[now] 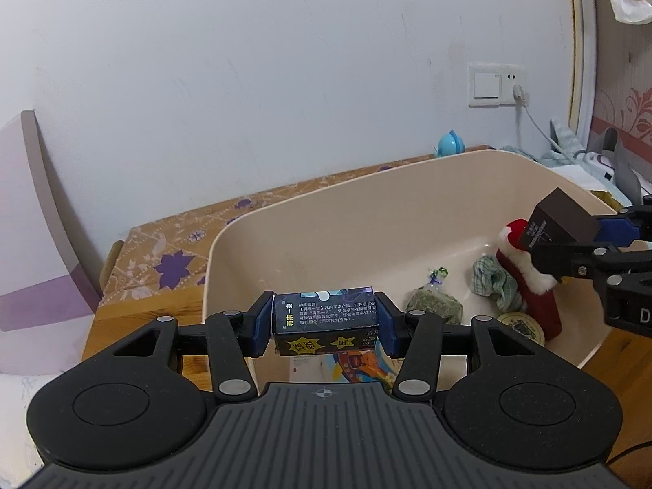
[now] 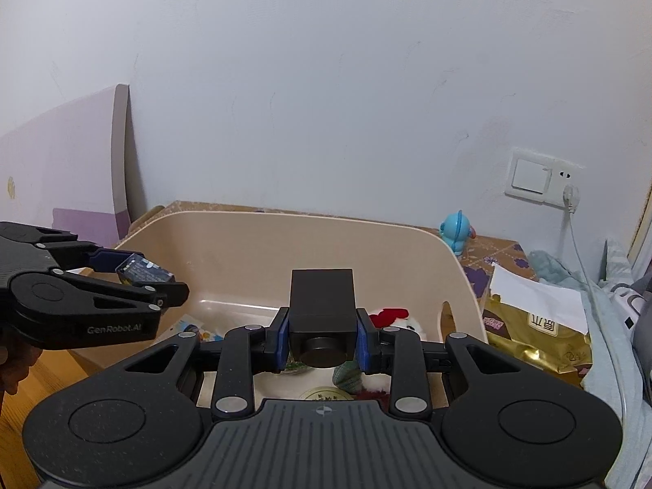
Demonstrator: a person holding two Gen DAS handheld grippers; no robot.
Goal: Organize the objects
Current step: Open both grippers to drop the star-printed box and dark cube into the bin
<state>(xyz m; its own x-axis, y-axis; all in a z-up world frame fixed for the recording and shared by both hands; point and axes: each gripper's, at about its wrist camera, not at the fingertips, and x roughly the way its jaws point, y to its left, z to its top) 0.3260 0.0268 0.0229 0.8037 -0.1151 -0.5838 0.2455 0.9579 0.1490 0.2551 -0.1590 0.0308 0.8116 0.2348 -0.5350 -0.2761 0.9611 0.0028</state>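
Left wrist view: left claw [image 1: 324, 322] clamps a dark printed cardboard box [image 1: 326, 324] above the smooth beige plastic tub [image 1: 326, 203]. Right wrist view: right claw [image 2: 322, 336] clamps a matte grey rectangular block [image 2: 322, 305] over that tub.

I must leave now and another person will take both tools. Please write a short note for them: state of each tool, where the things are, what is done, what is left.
Left tool: shut on a small dark blue box, held over the near left part of the beige tub.
Right tool: shut on a dark grey box, held over the right part of the tub.
Done: already in the tub lie a red plush toy, a green cloth, a bag of dried herbs, a round tin and a printed card.
Left: put both boxes in the tub. Beside it remain a blue toy figure and a gold bag; perhaps these go in too.
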